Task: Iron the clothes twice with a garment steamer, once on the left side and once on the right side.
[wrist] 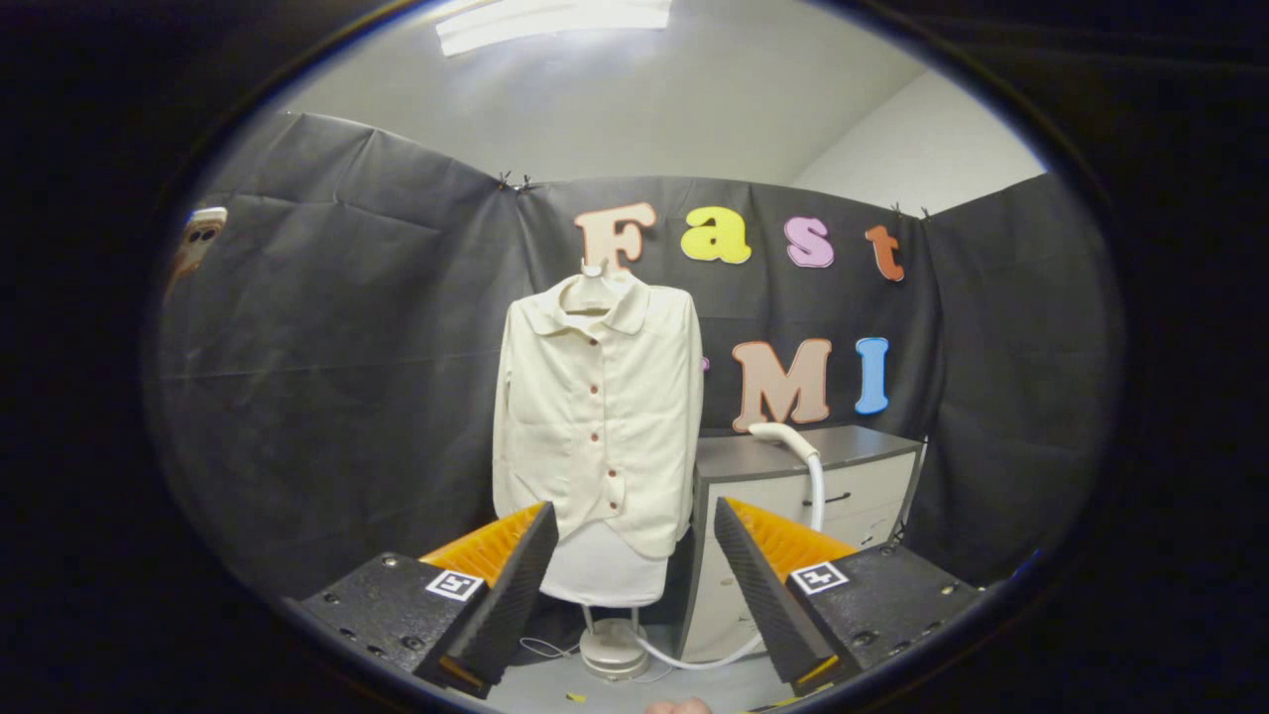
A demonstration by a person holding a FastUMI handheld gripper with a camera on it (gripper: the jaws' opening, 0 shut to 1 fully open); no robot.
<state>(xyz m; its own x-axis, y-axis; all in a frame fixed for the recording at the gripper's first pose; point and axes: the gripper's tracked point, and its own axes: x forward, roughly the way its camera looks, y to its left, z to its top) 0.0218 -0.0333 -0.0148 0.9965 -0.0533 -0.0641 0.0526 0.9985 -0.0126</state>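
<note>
Task not begun, by my assessment: gripper [631, 575] spread wide and empty, steamer head [783, 434] resting on cabinet [853, 451], shirt [595, 416] untouched beyond.

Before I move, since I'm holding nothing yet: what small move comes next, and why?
Probably steer the gripper right toward the steamer head resting on the grey cabinet. The fingers stand open around nothing, the cream shirt already hangs ready beyond them, and steaming can't start until that head is in hand.
</note>
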